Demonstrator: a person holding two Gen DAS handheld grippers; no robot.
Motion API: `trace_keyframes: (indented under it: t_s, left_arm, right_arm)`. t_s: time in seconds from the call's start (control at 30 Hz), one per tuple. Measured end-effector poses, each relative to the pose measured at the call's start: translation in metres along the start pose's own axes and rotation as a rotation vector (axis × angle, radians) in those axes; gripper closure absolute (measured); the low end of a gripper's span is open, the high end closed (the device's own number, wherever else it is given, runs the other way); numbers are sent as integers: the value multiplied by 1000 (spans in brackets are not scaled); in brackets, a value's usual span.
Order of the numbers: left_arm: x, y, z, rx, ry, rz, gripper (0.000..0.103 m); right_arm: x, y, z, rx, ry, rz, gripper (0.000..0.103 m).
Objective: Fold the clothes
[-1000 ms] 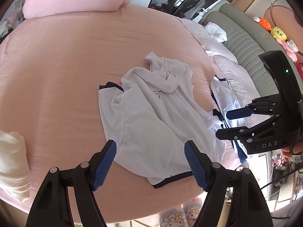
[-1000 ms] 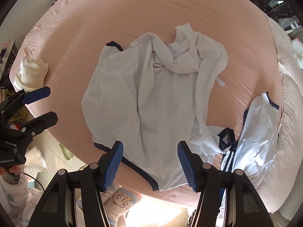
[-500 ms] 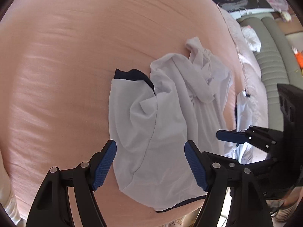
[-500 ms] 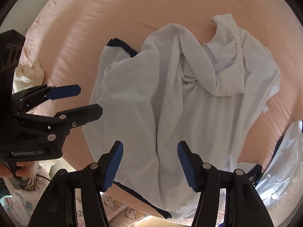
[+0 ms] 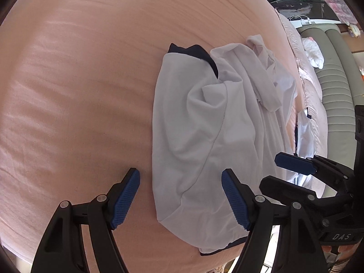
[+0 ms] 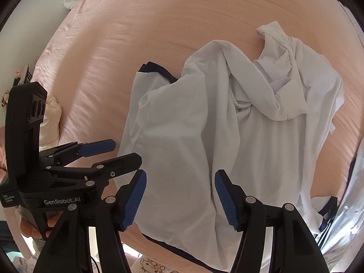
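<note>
1. A white shirt [image 6: 227, 136] with dark trim lies crumpled on a pink bedsheet [image 6: 136, 22], filling the centre and right of the right wrist view; in the left wrist view it sits right of centre [image 5: 204, 125].
2. Its dark-edged sleeve [image 5: 191, 51] points toward the upper middle of the frame, and the dark-trimmed hem lies near the bed's lower edge.
3. The left gripper [image 5: 180, 201] hangs over the shirt's lower left edge, its blue pads spread, nothing pinched between them.
4. The right gripper [image 6: 180, 201] hangs above the hem area, pads spread apart and not gripping the cloth.
5. A second white garment [image 6: 345, 216] with dark stripes lies at the lower right of the right wrist view.
6. A cream bundle of cloth [image 6: 53, 116] sits at the left edge of the bed.
7. A hand [image 6: 34, 225] holds the left gripper's handle at lower left.
</note>
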State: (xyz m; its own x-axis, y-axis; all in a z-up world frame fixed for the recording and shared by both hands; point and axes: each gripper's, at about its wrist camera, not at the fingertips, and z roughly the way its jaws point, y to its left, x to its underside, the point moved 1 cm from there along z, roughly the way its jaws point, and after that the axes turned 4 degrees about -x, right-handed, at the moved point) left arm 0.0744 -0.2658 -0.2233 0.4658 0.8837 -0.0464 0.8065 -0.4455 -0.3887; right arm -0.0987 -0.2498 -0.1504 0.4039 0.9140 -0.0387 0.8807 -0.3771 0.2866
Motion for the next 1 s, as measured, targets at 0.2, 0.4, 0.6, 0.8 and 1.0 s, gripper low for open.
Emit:
trace_keyframes:
  t_s: [0.2, 0.4, 0.6, 0.8, 1.0]
  left_arm:
    - [3, -3, 0, 0, -33, 9, 30]
    - [7, 0, -1, 56, -127, -55, 31]
    - [1, 0, -5, 195, -203, -107, 53]
    - [3, 3, 15, 353, -190, -177, 78]
    - [1, 1, 15, 455, -162, -199, 82]
  right_arm:
    - [12, -15, 8, -65, -31, 42, 41]
    - [30, -35, 13, -132, -45, 119, 41]
    - [39, -50, 16, -165, -43, 182, 41]
    - [44, -54, 12, -231, -75, 205, 41]
    - [45, -56, 8, -233, -96, 191, 41]
